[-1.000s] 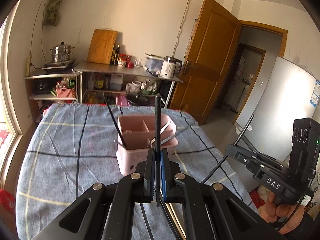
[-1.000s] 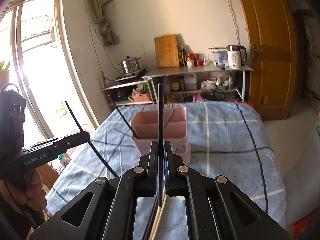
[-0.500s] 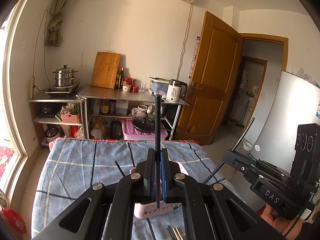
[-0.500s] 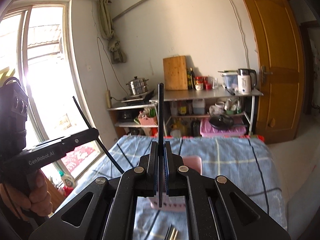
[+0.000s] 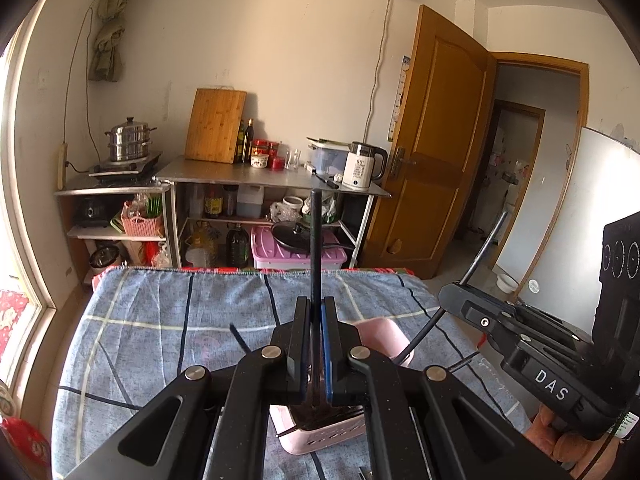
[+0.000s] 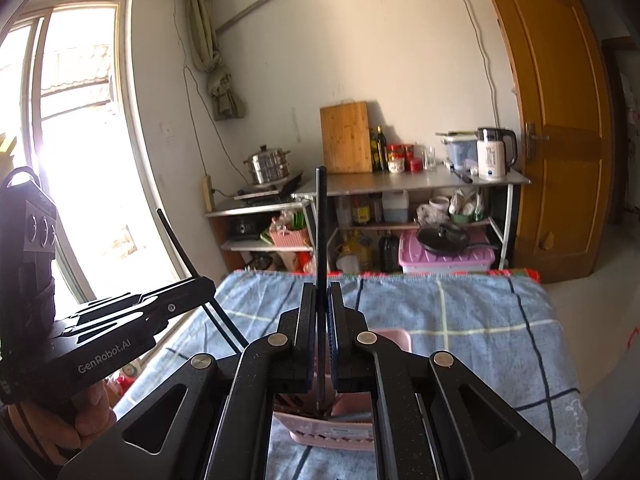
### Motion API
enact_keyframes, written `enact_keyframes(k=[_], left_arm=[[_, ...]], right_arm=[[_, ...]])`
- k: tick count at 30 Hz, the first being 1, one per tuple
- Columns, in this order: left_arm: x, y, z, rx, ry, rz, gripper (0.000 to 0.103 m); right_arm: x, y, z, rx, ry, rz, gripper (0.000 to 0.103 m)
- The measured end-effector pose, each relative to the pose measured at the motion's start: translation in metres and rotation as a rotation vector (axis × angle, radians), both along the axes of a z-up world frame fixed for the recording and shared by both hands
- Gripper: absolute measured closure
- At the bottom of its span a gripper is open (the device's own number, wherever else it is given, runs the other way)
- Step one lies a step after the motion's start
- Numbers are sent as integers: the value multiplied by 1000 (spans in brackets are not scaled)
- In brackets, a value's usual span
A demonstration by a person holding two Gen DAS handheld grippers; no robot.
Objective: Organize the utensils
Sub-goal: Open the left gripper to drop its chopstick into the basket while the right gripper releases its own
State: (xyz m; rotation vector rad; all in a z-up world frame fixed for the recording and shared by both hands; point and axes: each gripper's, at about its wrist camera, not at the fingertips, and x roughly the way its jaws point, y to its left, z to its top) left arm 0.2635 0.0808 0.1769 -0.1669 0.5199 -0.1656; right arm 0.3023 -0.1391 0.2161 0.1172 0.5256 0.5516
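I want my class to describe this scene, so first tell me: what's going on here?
A person is sorting utensils at a table covered with a blue plaid cloth. Each hand holds a black two-finger gripper. The left gripper is shut on a thin black chopstick that stands upright, and the right gripper is shut on another black chopstick. Both hang over a pink plastic utensil holder on the cloth. Neither chopstick has been dropped in yet.
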Motion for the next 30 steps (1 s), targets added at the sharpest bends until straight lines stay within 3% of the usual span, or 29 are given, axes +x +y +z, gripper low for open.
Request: enact_keyframes(k=[14,17,22,30], left_arm=[[3,0,-52,4,96,-18,98],[1,1,-54,-2,97,-20,98],[-9,5,-53,-23,88,-19,88],[-43,6,-45,-29,38,-4,86]], right_arm=[[3,12,-41,-66,106,32,97],[4,12,-44,-77,121,39,97],[-3,5,-41,-68,119,41,90],[-24,-17,-32,-35,99,28,87]])
